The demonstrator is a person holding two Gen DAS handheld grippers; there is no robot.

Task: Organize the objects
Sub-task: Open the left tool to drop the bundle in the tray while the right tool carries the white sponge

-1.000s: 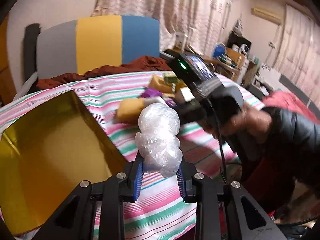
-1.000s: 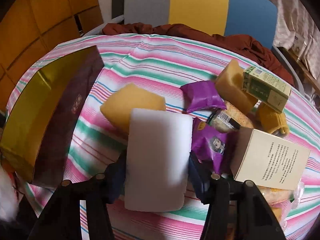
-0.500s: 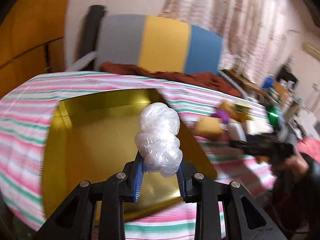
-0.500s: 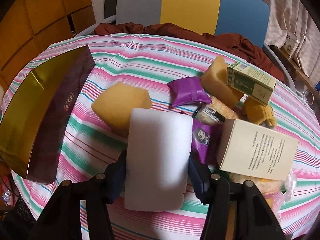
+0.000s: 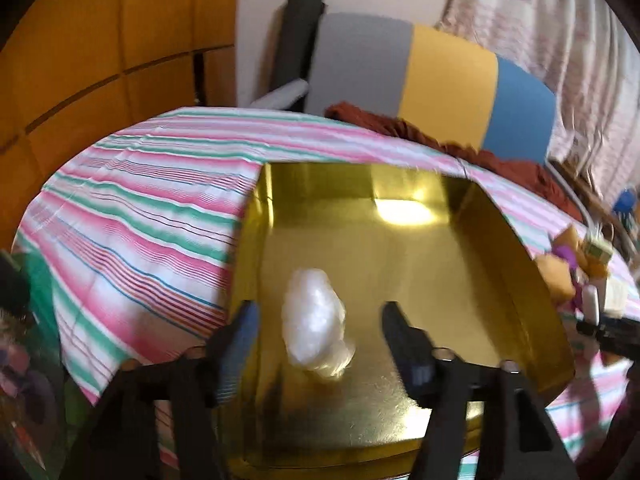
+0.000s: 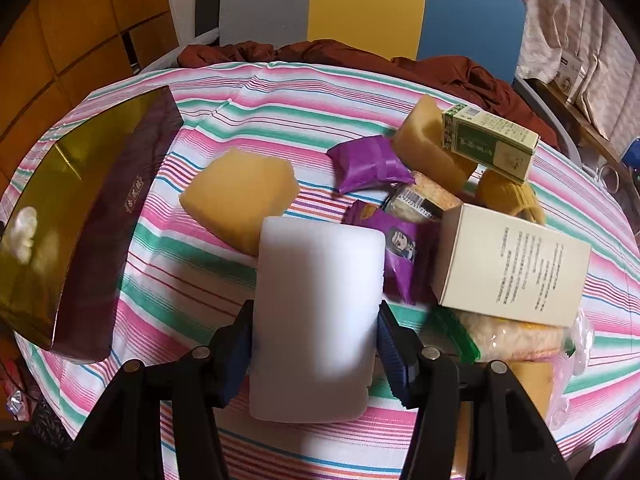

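My left gripper [image 5: 318, 316] is open above the gold-lined box [image 5: 516, 280]. A clear plastic-wrapped bundle [image 5: 314, 322] lies loose on the box floor between the spread fingers, untouched. The box also shows in the right wrist view [image 6: 116, 216], maroon outside, with the bundle [image 6: 22, 232] inside. My right gripper [image 6: 316, 336] is shut on a white foam block [image 6: 318, 320] and holds it above the striped tablecloth [image 6: 192, 292], just in front of a yellow sponge [image 6: 240, 204].
A pile lies right of the block: purple snack packets [image 6: 370, 164], a beige carton [image 6: 512, 264], a green-and-cream box [image 6: 490, 140], more yellow sponges [image 6: 424, 144], a bagged snack [image 6: 516, 336]. A grey-yellow-blue chair back [image 6: 360, 4] with brown cloth [image 6: 460, 72] stands behind.
My left gripper swung left over the gold box, opened, and let the wrapped bundle drop onto the box floor. My right gripper keeps its hold on the foam block, drawn back slightly.
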